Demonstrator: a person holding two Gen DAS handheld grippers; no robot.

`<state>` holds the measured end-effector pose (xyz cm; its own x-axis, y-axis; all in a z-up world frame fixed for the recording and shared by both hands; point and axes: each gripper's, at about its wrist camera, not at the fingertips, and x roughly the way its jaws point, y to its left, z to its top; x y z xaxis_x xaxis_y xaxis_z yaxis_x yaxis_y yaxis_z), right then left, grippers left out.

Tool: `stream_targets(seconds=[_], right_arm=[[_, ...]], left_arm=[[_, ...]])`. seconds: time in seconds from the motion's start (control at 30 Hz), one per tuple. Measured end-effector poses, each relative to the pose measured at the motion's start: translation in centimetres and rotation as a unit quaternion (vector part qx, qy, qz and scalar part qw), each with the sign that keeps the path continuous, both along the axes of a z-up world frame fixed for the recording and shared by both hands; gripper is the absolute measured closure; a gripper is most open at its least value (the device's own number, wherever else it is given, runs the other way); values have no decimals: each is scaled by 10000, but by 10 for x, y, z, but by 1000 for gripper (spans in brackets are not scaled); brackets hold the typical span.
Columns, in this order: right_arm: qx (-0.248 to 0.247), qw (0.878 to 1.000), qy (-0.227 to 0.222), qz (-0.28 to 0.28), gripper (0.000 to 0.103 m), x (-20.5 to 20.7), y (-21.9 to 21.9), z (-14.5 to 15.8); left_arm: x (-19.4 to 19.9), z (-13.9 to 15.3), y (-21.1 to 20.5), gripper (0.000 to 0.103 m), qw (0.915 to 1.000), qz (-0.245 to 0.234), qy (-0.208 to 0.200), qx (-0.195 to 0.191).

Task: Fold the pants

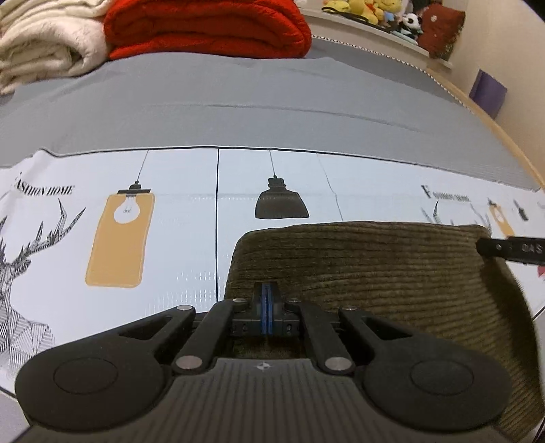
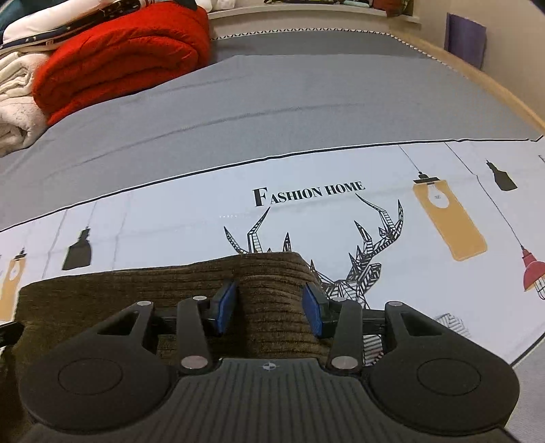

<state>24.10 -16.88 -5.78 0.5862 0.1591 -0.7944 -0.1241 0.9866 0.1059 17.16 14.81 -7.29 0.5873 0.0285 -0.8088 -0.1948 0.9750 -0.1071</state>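
Note:
The pants are olive-brown corduroy, lying folded on a white printed sheet. My left gripper is shut at the pants' near left edge; I cannot tell whether cloth is pinched between the pads. The right gripper's tip shows at the pants' far right corner. In the right wrist view the pants fill the lower left, and my right gripper is open, its blue pads straddling a raised fold of the cloth.
A red folded blanket and a cream blanket lie at the back left on the grey bedspread. Plush toys sit on a shelf behind. A wooden bed edge runs along the right.

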Motion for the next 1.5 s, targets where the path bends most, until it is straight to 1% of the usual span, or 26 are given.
stream_targets(seconds=[0.07, 0.13, 0.23, 0.27, 0.33, 0.37, 0.4, 0.47, 0.5, 0.57, 0.6, 0.67, 0.73, 0.8, 0.83, 0.87, 0.9, 0.93, 0.97, 1.03, 1.07, 1.1, 1.17, 1.23, 1.3, 1.5], right_arm=[[43, 10000, -10, -38, 58, -10, -6, 18], [-15, 9998, -176, -112, 57, -26, -11, 41], [125, 9969, -782, 18, 54, -63, -24, 89], [191, 9946, -1012, 88, 50, -81, -29, 108], [276, 9894, -1407, 213, 36, -113, -37, 136], [299, 9857, -1637, 267, 25, -135, -40, 151], [322, 9830, -1784, 295, 17, -150, -43, 161], [434, 9774, -2046, 319, 13, -185, -50, 175], [480, 9763, -2092, 293, 11, -197, -53, 178], [557, 9752, -2121, 295, 7, -217, -57, 176], [548, 9746, -2148, 306, 6, -226, -58, 171], [443, 9758, -2127, 258, 6, -239, -57, 155], [298, 9811, -1900, 230, 6, -246, -57, 130], [113, 9892, -1439, 262, 8, -246, -54, 108], [23, 9917, -1252, 274, 8, -243, -52, 102], [-14, 9922, -1208, 291, 8, -243, -50, 99], [-74, 9922, -1205, 309, 8, -241, -49, 96], [-151, 9923, -1188, 307, 8, -239, -47, 94], [-218, 9927, -1150, 286, 8, -236, -48, 91], [-239, 9941, -1020, 270, 8, -230, -48, 87], [-239, 9948, -957, 266, 8, -228, -47, 85], [-246, 9952, -909, 248, 8, -227, -47, 83], [-272, 9956, -871, 211, 8, -228, -48, 80], [-304, 9958, -840, 206, 8, -230, -47, 78], [-328, 9959, -809, 220, 8, -230, -46, 76], [-465, 9962, -677, 285, 7, -228, -44, 68]], left_arm=[[-7, 10, 2, 97, 9999, 95, -30, -124], [-18, 25, -2, 77, 9997, 139, -142, -136], [-40, 58, -14, 63, 9985, -1, -517, 167], [-49, 73, -20, 58, 9971, -109, -710, 262], [-68, 102, -31, 30, 9928, -265, -1085, 444], [-79, 118, -36, 24, 9900, -291, -1266, 558], [-90, 133, -40, 17, 9867, -289, -1447, 675], [-114, 157, -48, 13, 9805, -257, -1760, 835], [-129, 166, -52, 8, 9775, -253, -1899, 881], [-155, 174, -62, 1, 9727, -333, -2080, 969], [-167, 172, -67, 0, 9720, -443, -2087, 981], [-184, 158, -77, 0, 9788, -625, -1755, 848], [-201, 133, -85, 0, 9851, -646, -1476, 593], [-215, 102, -89, 0, 9895, -595, -1234, 459], [-215, 89, -93, 1, 9932, -575, -910, 448], [-209, 81, -96, 3, 9963, -462, -547, 480], [-207, 81, -95, 2, 9967, -370, -564, 447], [-206, 84, -92, 0, 9953, -316, -803, 437], [-203, 85, -93, 0, 9935, -314, -938, 560], [-191, 80, -94, 0, 9905, -363, -949, 927], [-187, 76, -93, 0, 9907, -352, -872, 984], [-182, 71, -90, 0, 9921, -286, -766, 954], [-176, 62, -83, 0, 9963, -134, -535, 655], [-173, 56, -79, 0, 9981, -135, -392, 462], [-171, 53, -82, 0, 9982, -231, -303, 453], [-171, 50, -91, 0, 9969, -416, -303, 600]])
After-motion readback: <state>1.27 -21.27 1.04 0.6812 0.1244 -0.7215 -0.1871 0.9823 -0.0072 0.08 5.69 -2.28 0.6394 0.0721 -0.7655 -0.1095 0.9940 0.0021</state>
